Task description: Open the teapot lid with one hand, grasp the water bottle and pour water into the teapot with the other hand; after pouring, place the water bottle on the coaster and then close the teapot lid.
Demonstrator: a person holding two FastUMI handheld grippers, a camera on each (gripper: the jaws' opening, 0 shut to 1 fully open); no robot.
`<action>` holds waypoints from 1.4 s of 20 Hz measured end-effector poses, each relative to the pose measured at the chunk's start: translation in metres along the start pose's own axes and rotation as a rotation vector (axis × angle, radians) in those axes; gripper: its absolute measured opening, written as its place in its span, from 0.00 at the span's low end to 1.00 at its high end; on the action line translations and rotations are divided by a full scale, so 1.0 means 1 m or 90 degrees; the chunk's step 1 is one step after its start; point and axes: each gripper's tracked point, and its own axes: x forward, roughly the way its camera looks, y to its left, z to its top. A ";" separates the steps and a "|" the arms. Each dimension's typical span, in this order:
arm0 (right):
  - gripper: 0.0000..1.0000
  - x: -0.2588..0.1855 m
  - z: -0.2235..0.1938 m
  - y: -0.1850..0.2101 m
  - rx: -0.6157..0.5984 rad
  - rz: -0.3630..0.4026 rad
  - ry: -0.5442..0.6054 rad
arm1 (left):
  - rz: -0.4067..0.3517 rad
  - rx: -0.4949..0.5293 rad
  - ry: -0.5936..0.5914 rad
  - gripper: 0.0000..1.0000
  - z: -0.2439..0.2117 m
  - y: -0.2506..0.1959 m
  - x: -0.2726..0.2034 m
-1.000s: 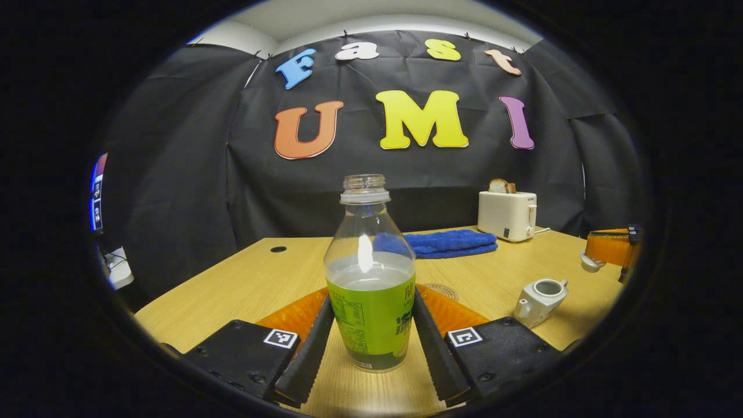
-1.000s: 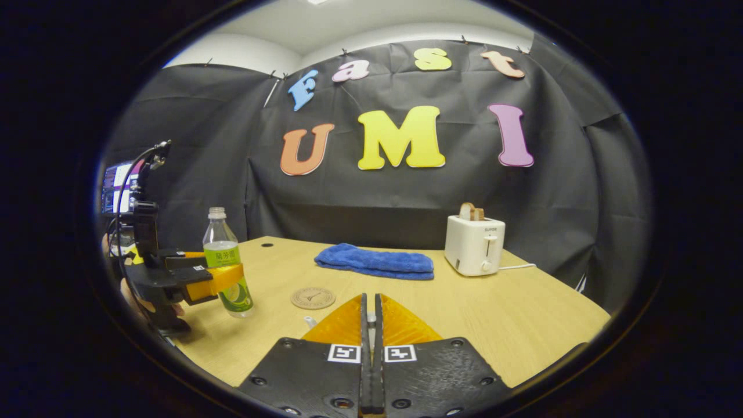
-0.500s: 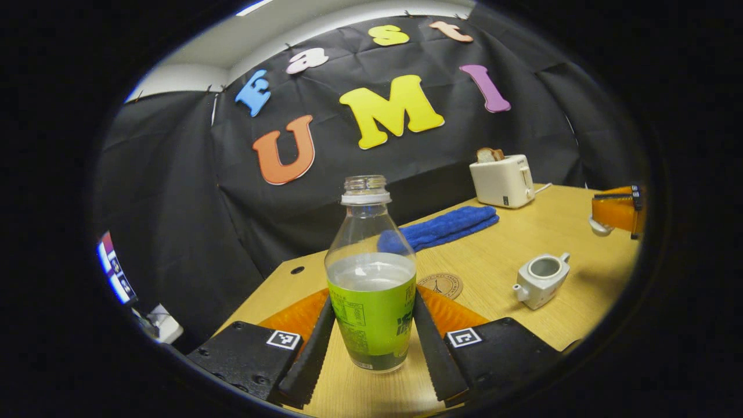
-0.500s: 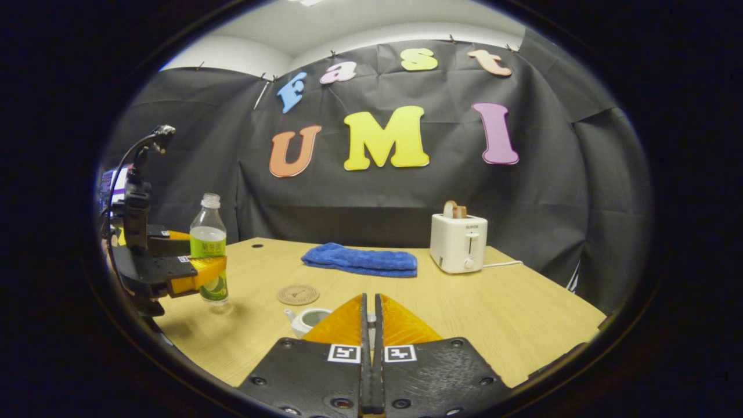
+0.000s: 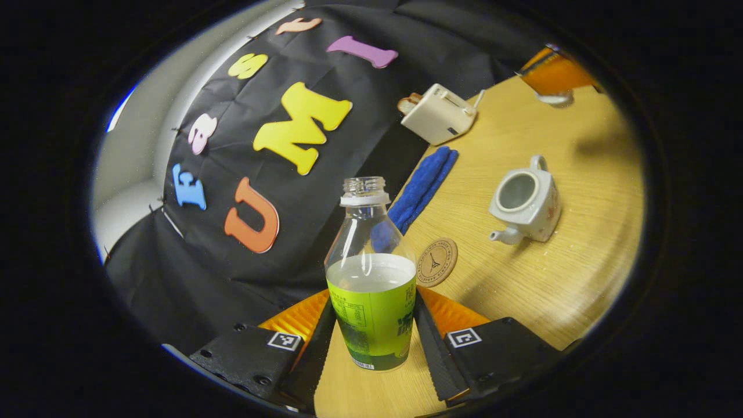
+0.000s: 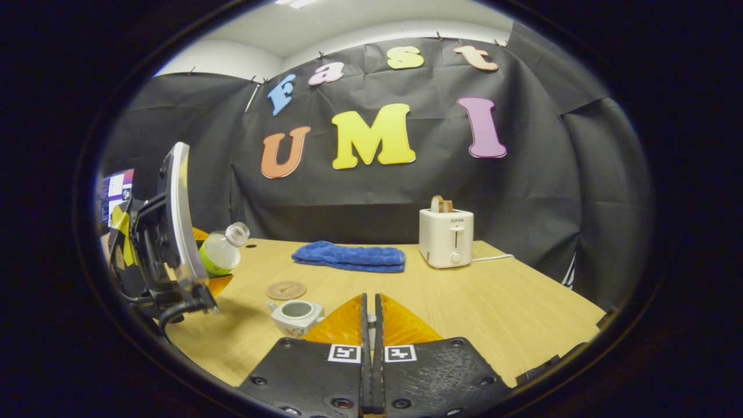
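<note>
My left gripper [image 5: 372,305] is shut on the green-labelled water bottle [image 5: 371,278], which has no cap and is partly full. In the right gripper view the bottle [image 6: 223,249] hangs above the table, tilted with its mouth toward the teapot, held by the left gripper [image 6: 206,273]. The white teapot [image 5: 525,200] stands with its lid off, a round coaster [image 5: 436,262] beside it. My right gripper [image 6: 370,299] is closed; in the left gripper view it [image 5: 554,87] holds the white lid [image 5: 554,100] above the table, beyond the teapot [image 6: 296,316]. The coaster [image 6: 285,289] lies behind the pot.
A white toaster [image 6: 446,238] with bread stands at the back of the wooden table [image 6: 493,307], a folded blue towel [image 6: 348,256] to its left. In the left gripper view the toaster [image 5: 436,113] and towel [image 5: 422,186] lie beyond the coaster.
The left gripper has lifted the bottle off the table and tipped it over toward the teapot. The right gripper has stayed shut; the teapot has come into its view.
</note>
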 end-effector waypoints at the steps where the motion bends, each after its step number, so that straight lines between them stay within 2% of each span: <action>1: 0.00 -0.001 0.001 -0.004 -0.003 -0.004 -0.003 | -0.009 0.021 0.005 0.76 0.001 -0.003 -0.002; 2: 0.00 -0.002 0.001 -0.011 -0.006 -0.013 -0.006 | -0.012 0.042 0.008 0.72 0.004 -0.006 -0.005; 6: 0.00 -0.002 -0.002 -0.027 -0.009 -0.024 -0.006 | -0.009 0.164 0.018 0.76 0.016 -0.010 -0.014; 10: 0.00 -0.004 -0.006 -0.037 0.001 -0.026 -0.003 | -0.025 0.251 0.000 0.76 0.034 -0.021 -0.008; 11: 0.00 -0.006 -0.007 -0.038 0.006 -0.026 -0.002 | -0.030 0.275 -0.004 0.73 0.038 -0.024 -0.006; 12: 0.00 -0.007 -0.008 -0.038 0.012 -0.024 0.000 | -0.032 0.300 0.000 0.76 0.037 -0.024 -0.004; 15: 0.00 -0.010 -0.007 -0.039 0.011 -0.026 -0.007 | -0.026 0.352 0.026 0.76 0.034 -0.022 0.000; 16: 0.00 -0.010 -0.006 -0.040 0.010 -0.026 -0.008 | -0.023 0.372 0.039 0.73 0.031 -0.021 0.000; 21: 0.00 -0.010 -0.012 -0.044 0.024 -0.021 -0.002 | 0.011 0.477 0.054 0.76 0.040 -0.008 0.000; 25: 0.00 -0.012 -0.010 -0.050 0.034 -0.023 -0.005 | 0.024 0.531 0.058 0.73 0.046 -0.007 -0.003; 28: 0.00 -0.014 -0.007 -0.051 0.037 -0.022 -0.012 | 0.031 0.568 0.060 0.76 0.050 -0.008 -0.001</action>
